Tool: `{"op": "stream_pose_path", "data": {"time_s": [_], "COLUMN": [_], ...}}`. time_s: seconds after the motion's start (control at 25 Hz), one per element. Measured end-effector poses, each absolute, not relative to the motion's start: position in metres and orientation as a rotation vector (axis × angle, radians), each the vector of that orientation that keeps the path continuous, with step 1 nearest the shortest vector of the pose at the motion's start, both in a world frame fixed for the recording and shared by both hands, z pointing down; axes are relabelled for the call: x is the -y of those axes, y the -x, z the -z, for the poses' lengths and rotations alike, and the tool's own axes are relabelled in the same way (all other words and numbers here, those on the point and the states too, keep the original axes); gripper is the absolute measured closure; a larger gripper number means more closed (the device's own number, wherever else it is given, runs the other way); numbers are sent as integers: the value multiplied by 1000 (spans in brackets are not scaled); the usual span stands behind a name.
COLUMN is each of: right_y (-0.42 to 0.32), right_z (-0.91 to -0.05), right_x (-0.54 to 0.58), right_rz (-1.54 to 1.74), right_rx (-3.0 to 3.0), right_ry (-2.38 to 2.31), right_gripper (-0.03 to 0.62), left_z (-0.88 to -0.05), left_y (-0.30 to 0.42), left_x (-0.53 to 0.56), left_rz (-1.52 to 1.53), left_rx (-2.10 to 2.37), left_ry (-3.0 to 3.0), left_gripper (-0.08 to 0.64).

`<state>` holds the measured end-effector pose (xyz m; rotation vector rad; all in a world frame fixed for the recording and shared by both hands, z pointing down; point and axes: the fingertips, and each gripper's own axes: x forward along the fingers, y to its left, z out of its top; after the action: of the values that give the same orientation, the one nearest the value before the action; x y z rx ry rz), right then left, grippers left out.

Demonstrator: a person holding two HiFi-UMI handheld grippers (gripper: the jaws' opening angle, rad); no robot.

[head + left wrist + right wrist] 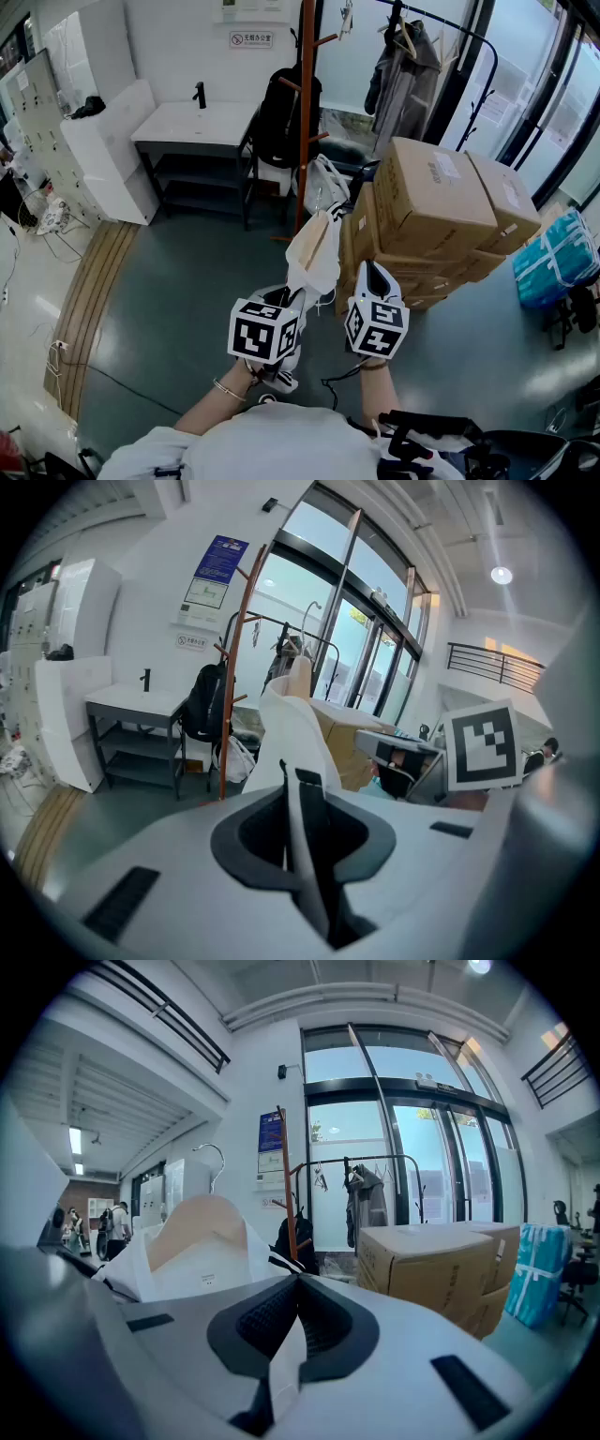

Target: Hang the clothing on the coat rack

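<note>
Clothing (314, 251), white and seemingly on a hanger (192, 1227), is pinched by both my left gripper (292, 298) and right gripper (373, 279); coat rack (306, 112) stands well ahead.

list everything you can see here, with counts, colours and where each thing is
shirt: 1, white, on a hanger, held up between both grippers
hanger: 1, pale wood with metal hook, inside the shirt
coat rack: 1, brown, ahead of the shirt
backpack: 1, black, hanging on the coat rack
cardboard boxes: several, brown, stacked right of the rack
table: 1, white top, black frame, left of the rack by the wall
coat: 1, grey, on a black rail behind the boxes
bundle: 1, teal, far right floor
left gripper: 1, white, shut on the shirt
right gripper: 1, white, shut on the shirt
</note>
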<state>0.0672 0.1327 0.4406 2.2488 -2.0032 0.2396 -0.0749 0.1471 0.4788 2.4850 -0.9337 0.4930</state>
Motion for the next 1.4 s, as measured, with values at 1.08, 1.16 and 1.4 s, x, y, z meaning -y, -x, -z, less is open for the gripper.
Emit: {"op": "stream_pose_path", "data": {"time_s": [1.08,1.16,1.4], "right_y": [-47,-50,-64], "right_z": [-451,-452,-455], "right_x": [-120,-117,-89], "right_rz": [-296,-286,-280], "right_rx": [1941,1936,1945], "right_ry": [-2366,-2367,-2352], "right_gripper": [569,569,569], "left_z": [-485,-487,-489], "left_y": [109,108,90], "left_x": [-118,-113,-91], "left_rz": [-555,-553,-561], "left_rx": [905,906,868], "left_ry": [-2518,-2512,-2513], "left_gripper": [508,508,508]}}
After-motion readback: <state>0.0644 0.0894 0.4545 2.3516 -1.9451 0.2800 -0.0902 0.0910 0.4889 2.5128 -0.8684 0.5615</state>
